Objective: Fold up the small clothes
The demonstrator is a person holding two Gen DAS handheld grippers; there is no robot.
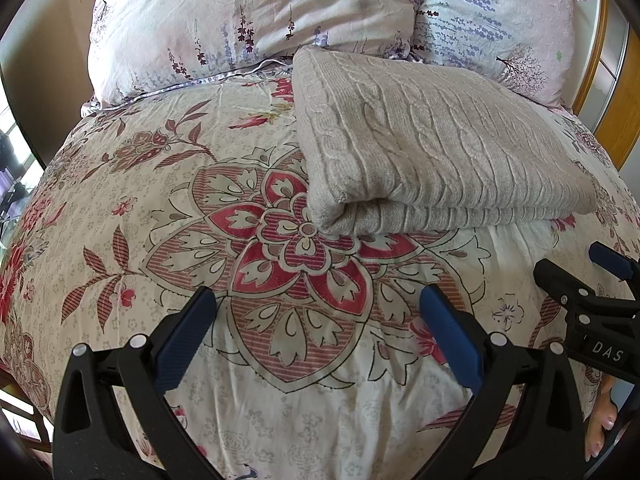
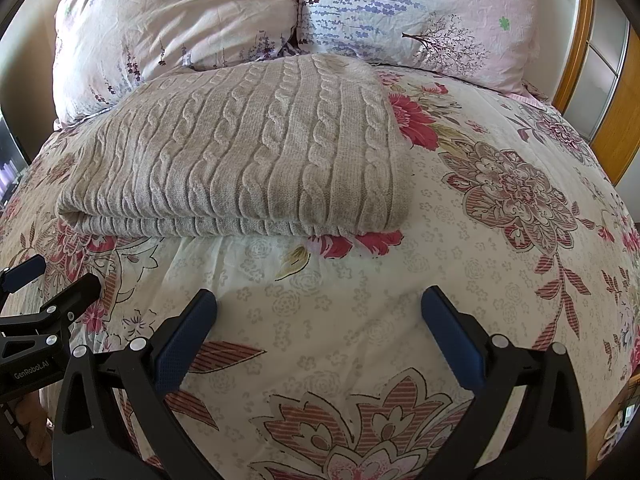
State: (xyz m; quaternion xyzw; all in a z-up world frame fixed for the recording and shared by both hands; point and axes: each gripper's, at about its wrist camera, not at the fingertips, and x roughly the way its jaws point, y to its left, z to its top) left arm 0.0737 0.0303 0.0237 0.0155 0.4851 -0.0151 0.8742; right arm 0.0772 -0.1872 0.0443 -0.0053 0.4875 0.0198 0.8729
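Note:
A beige cable-knit sweater [image 1: 432, 148] lies folded into a thick rectangle on the floral bedspread [image 1: 280, 264], its folded edge facing me. In the right wrist view the same sweater [image 2: 240, 152] sits ahead and to the left. My left gripper [image 1: 318, 300] hovers open over the bedspread, short of the sweater and left of it, with nothing between its blue pads. My right gripper [image 2: 320, 300] is open too, just in front of the sweater's near edge, holding nothing. Each gripper shows at the edge of the other's view.
Two floral pillows [image 1: 248, 20] [image 2: 420, 12] lean at the head of the bed behind the sweater. A wooden bed frame [image 2: 612, 136] runs along the right. A person's hand [image 1: 600, 428] shows at the lower right of the left wrist view.

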